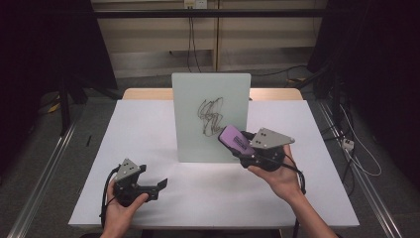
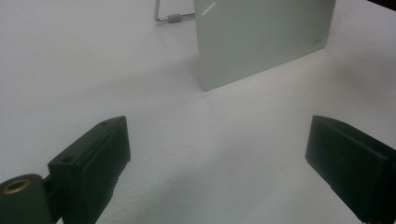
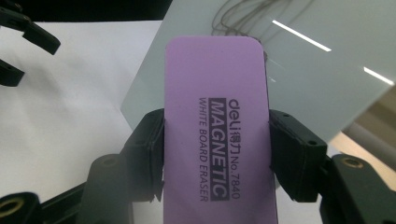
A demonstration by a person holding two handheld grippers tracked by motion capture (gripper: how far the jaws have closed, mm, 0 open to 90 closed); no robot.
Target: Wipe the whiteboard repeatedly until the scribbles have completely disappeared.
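A pale glass whiteboard [image 1: 198, 119] stands upright in the middle of the white table [image 1: 143, 129], with a black scribble [image 1: 210, 116] on its face. My right gripper [image 1: 242, 148] is shut on a purple whiteboard eraser [image 1: 236, 140], held up close in front of the board's lower right part, just under the scribble. In the right gripper view the eraser [image 3: 217, 126] is clamped at both long sides, and the board [image 3: 308, 56] rises behind it. My left gripper [image 1: 159, 187] stands open near the table's front left with nothing between its fingers [image 2: 91, 163].
The board [image 2: 261, 37] leans on a metal wire stand [image 2: 170, 16] behind it. A wooden strip [image 1: 146, 93] runs along the table's far edge. Cables lie on the floor to the right of the table [image 1: 356, 153].
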